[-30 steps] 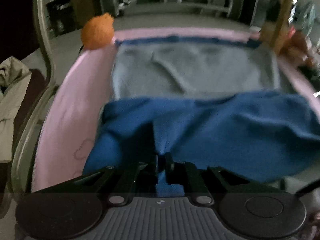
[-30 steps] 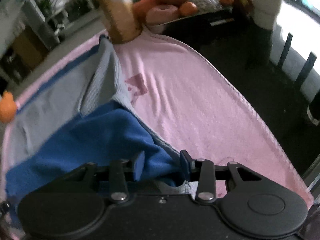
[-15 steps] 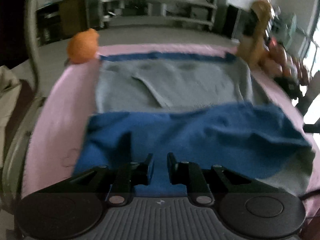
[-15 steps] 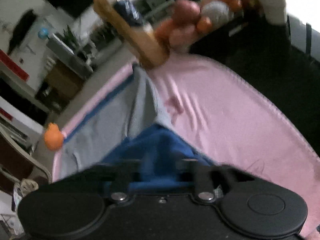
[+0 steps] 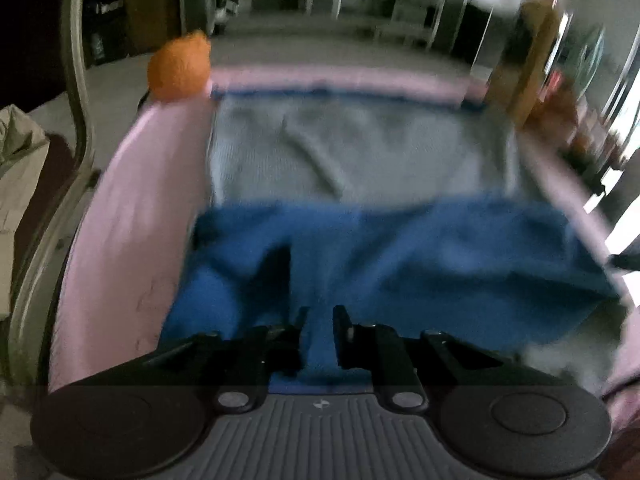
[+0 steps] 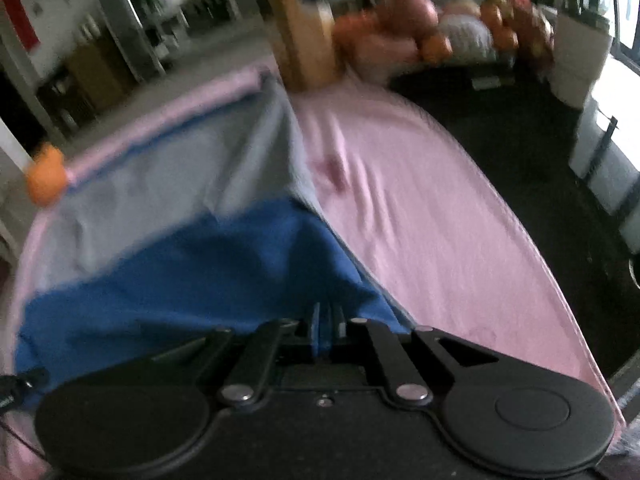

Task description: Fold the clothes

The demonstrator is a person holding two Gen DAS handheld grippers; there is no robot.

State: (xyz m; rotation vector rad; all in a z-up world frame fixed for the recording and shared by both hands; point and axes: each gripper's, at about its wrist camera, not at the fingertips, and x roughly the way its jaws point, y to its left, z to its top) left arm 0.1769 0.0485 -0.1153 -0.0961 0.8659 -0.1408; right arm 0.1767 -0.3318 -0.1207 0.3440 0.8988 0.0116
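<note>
A garment lies on a pink cloth (image 5: 120, 220), its blue part (image 5: 400, 248) folded over the near half of its grey part (image 5: 360, 148). My left gripper (image 5: 319, 320) is at the near left blue edge. Its jaws are opening slightly, with blue fabric still pinched between them and a raised fold beside the left finger. In the right wrist view, my right gripper (image 6: 327, 316) is shut on the near right corner of the blue part (image 6: 180, 280), where a thin blue strip shows between the fingertips. The grey part (image 6: 168, 176) stretches away behind it.
An orange plush ball (image 5: 180, 66) sits at the far left corner of the pink cloth (image 6: 432, 220). An amber bottle (image 6: 304, 20) stands at the far right corner, with a pile of fruit (image 6: 420, 28) behind it. A chair frame (image 5: 80, 120) and a beige garment (image 5: 16, 184) are on the left.
My right gripper has closed on the blue corner and lifted it a little. My left gripper's fingers have parted slightly from a tight pinch. The blue fold has spread flatter over the grey.
</note>
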